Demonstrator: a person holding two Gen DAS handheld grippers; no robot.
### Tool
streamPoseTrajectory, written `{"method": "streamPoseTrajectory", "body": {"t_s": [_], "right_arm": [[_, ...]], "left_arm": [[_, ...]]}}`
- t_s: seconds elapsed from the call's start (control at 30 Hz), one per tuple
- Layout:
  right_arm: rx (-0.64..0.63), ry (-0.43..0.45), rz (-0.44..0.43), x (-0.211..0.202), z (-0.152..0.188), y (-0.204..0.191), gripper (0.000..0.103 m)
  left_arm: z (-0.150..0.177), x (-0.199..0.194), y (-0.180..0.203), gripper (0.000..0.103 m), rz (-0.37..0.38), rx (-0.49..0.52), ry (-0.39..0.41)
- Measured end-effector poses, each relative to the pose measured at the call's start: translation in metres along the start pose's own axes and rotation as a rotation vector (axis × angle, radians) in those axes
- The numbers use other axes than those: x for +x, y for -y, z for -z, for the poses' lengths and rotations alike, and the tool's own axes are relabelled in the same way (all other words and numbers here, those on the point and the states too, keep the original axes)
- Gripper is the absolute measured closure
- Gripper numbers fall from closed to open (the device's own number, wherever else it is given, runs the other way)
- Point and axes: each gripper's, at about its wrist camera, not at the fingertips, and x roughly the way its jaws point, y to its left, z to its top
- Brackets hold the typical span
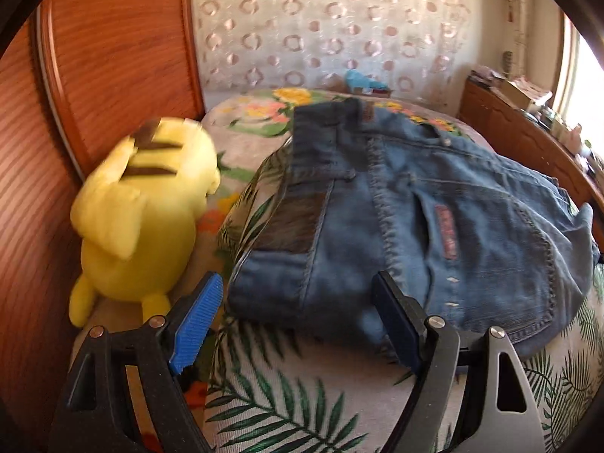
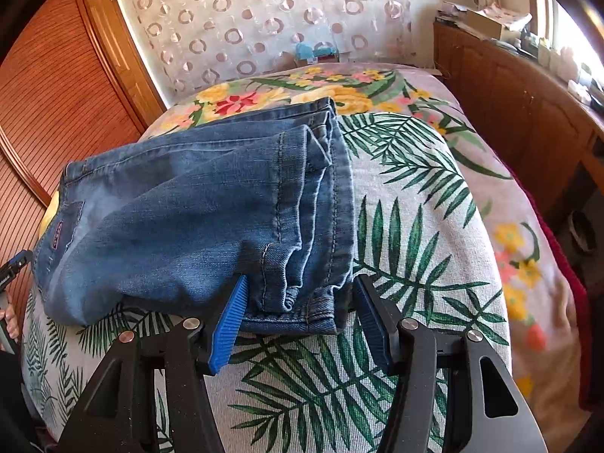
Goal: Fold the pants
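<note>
Jeans (image 1: 434, 222) beside yellow plush toy (image 1: 147, 219)

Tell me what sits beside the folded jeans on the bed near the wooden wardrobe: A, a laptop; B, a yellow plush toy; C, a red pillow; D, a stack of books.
B: a yellow plush toy with brown stripes sits on the bed right beside the jeans, against the wooden wardrobe.

Left gripper (image 1: 298, 321) jaws wide apart, right gripper (image 2: 298, 317) jaws parted, both angled downward
</note>
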Motion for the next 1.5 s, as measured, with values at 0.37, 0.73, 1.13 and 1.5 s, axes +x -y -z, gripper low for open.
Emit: {"method": "streamPoseTrajectory", "body": {"t_s": [0.37,0.73,1.13,1.5], "right_arm": [[-0.046,-0.003,-0.008,0.004,-0.001,-0.009,0.065],[-0.072,0.06,-0.043,-0.003,-0.002,-0.01,0.084],[-0.112,0.194,-0.009,-0.048,0.003,-0.012,0.086],[-0.142,0.247,0.023,-0.101,0.051,-0.007,0.086]], "left_arm": [[0.002,0.023,-0.012,0.026,0.038,-0.075,-0.059],[-0.005,0.004,0.0,0.088,0.0,0.021,0.038],[-0.011,-0.06,0.009,0.092,0.028,0.033,0.184],[0.022,-0.125,0.012,0.092,0.092,0.049,0.259]]}}
